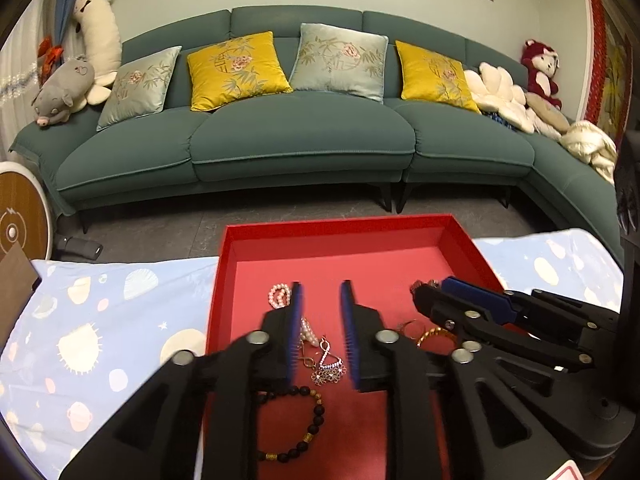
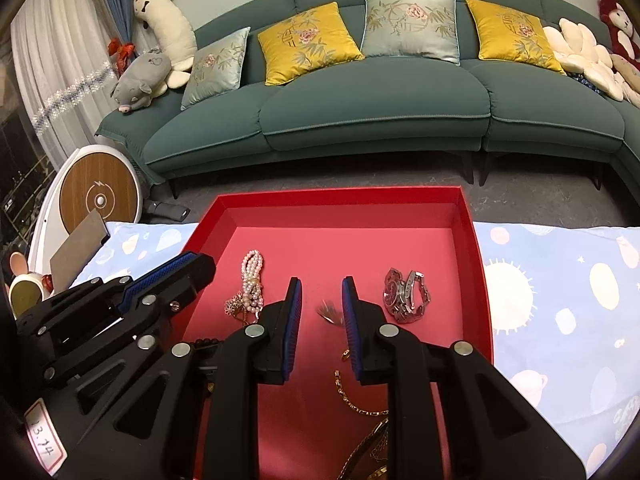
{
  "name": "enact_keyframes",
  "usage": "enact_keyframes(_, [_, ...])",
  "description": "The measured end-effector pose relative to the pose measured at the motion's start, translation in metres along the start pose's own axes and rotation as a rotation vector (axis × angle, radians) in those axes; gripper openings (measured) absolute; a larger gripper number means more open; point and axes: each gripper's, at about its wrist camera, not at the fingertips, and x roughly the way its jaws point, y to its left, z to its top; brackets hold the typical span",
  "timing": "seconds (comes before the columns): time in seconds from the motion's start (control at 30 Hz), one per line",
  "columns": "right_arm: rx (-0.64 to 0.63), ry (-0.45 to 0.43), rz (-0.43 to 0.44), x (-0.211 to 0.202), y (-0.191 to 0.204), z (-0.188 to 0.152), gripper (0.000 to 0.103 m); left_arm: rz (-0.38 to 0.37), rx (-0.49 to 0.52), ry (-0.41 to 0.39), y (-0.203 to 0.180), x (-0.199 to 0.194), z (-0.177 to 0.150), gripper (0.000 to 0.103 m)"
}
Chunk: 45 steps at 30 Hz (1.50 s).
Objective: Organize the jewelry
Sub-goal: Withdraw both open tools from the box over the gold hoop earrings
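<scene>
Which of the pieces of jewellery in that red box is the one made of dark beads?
The dark bead bracelet, lying in a loop at the near end of the red box. The pieces beyond it are pale pearl strands and sparkly metal pendants.

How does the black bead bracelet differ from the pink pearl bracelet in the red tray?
The black bead bracelet is dark with gold spacers and lies open as one loop; the pink pearl bracelet is pale, bunched in several strands, and farther up the red tray. Both lie loose, ungripped.
</scene>
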Motion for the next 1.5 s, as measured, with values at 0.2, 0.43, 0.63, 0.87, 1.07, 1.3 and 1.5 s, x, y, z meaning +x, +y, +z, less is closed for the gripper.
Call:
enact_keyframes(0.2, [-0.005, -0.105, -0.027, -0.049, -0.001, 0.016, 0.029, 0.014, -0.055, -0.091, 0.016, -0.049, 0.026, 0.041])
enact_keyframes(0.43, [-0.001, -0.242, -0.028, -0.153, 0.005, 0.034, 0.036, 0.041, -0.067, -0.214, 0.022, -0.145, 0.049, 0.057])
enact_keyframes(0.63, [-0.045, -0.299, -0.064, -0.228, 0.022, 0.022, 0.046, 0.045, -0.009, -0.252, 0.008, -0.208, 0.033, 0.06])
enact_keyframes(0.87, [-0.034, -0.232, -0.041, -0.262, 0.023, -0.039, 0.046, 0.025, -0.019, -0.194, 0.01, -0.238, -0.024, 0.062])
enact_keyframes(1.07, [-0.011, -0.103, -0.041, -0.248, 0.026, -0.097, 0.046, 0.056, -0.015, -0.085, 0.011, -0.229, -0.073, 0.062])
enact_keyframes(1.3, [-0.113, 0.035, -0.069, -0.202, 0.045, -0.15, 0.045, 0.054, 0.015, -0.037, 0.011, -0.22, -0.1, 0.062])
enact_keyframes(1.5, [-0.187, 0.11, -0.071, -0.16, 0.06, -0.176, 0.045, 0.059, 0.045, 0.012, 0.009, -0.207, -0.114, 0.062])
